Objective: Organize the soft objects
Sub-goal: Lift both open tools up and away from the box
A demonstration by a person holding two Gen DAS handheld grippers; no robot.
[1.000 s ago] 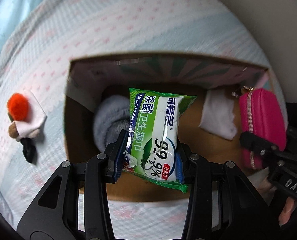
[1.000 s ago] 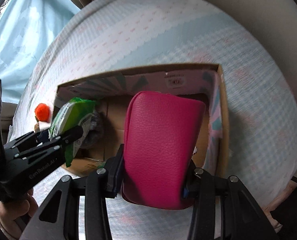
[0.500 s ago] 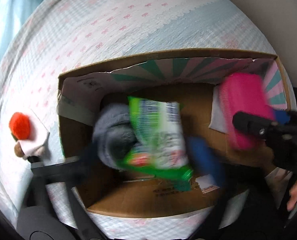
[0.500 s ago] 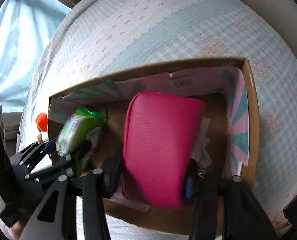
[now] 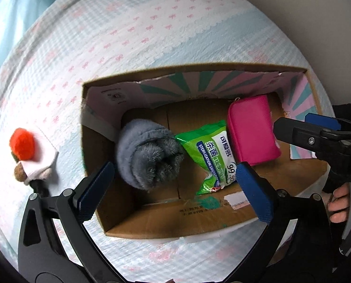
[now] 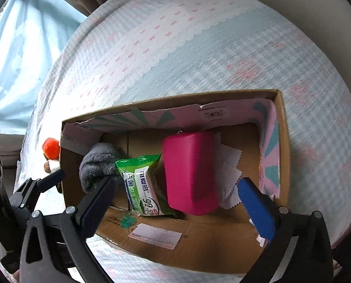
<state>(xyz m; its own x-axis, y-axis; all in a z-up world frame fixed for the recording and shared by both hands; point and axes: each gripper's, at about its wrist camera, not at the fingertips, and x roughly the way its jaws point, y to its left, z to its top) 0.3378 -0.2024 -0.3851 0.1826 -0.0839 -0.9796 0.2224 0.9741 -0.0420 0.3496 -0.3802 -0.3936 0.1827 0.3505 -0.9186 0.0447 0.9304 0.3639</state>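
An open cardboard box (image 5: 166, 221) (image 6: 199, 243) sits on the patterned bedspread. Inside lie a rolled grey fleece (image 5: 149, 155) (image 6: 97, 165), a green wet-wipes pack (image 5: 213, 158) (image 6: 142, 184) and a pink pouch (image 5: 253, 132) (image 6: 189, 172), with white cloths (image 6: 229, 165) under the pouch. My left gripper (image 5: 175, 184) is open and empty above the box's near side. My right gripper (image 6: 177, 200) is open and empty above the box; it also shows at the right of the left wrist view (image 5: 317, 132).
A small plush doll with an orange pom-pom (image 5: 24, 143) (image 6: 51, 148) lies on the bedspread left of the box. A light blue curtain (image 6: 14, 59) hangs at the far left. A beige wall (image 5: 317, 11) is at the right.
My left gripper opened and dropped the wipes pack into the box. My right gripper opened and left the pink pouch in the box. Both grippers have pulled back and up.
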